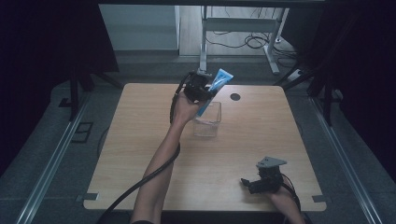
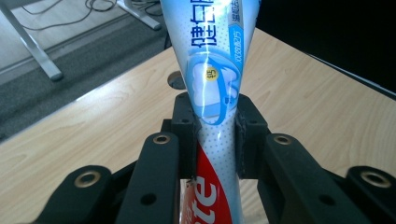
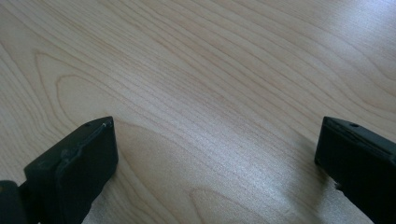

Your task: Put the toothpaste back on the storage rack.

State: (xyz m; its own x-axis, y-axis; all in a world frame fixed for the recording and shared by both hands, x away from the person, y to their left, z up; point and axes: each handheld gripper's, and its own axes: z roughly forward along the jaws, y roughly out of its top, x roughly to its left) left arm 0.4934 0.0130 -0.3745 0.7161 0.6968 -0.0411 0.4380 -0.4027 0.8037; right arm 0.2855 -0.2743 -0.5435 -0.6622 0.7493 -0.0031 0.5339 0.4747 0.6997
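Blue toothpaste tube (image 2: 212,88) clamped in left tongs (image 2: 215,126), right tongs (image 3: 215,154) released

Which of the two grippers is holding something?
The left gripper, raised over the clear cup, is clamped on a blue toothpaste tube. The right gripper is open over the bare table.
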